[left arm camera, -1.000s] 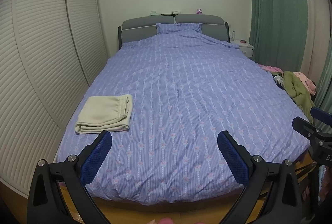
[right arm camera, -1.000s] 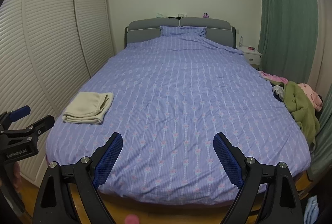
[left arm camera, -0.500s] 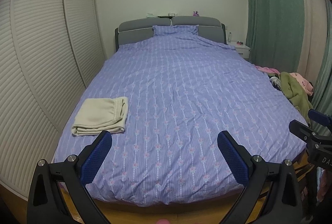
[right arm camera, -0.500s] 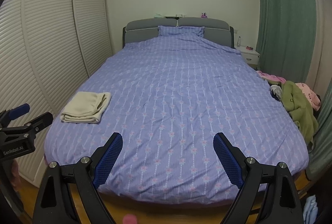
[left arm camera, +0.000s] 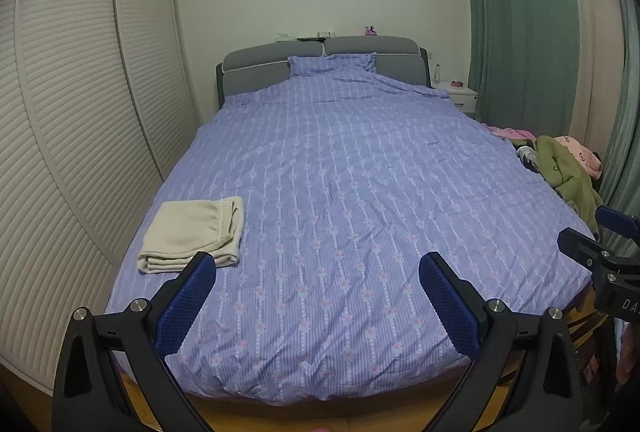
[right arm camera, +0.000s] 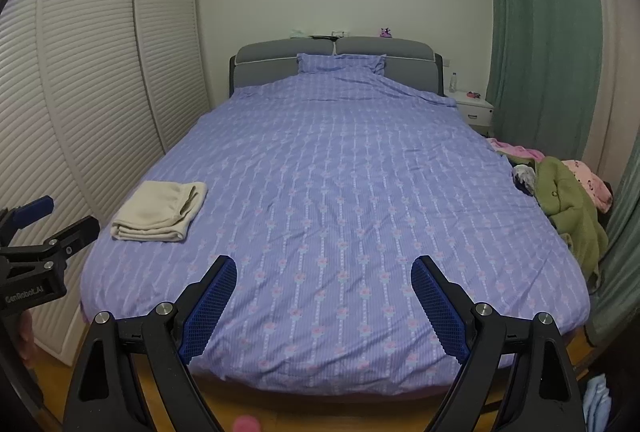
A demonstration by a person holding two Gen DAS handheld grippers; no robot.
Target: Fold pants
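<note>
Both the left gripper (left arm camera: 316, 296) and right gripper (right arm camera: 323, 302) gape empty while the soft, light cream pants (left arm camera: 194, 234), folded lower left, suit edge pinches.

Left hand-held gripper (left arm camera: 318, 272): jaws spread wide, nothing between the blue pads, pointed forward and tilted downward. Right hand-held gripper (right arm camera: 323, 278): same pose, jaws wide apart, empty. The two sit side by side, apart.
</note>
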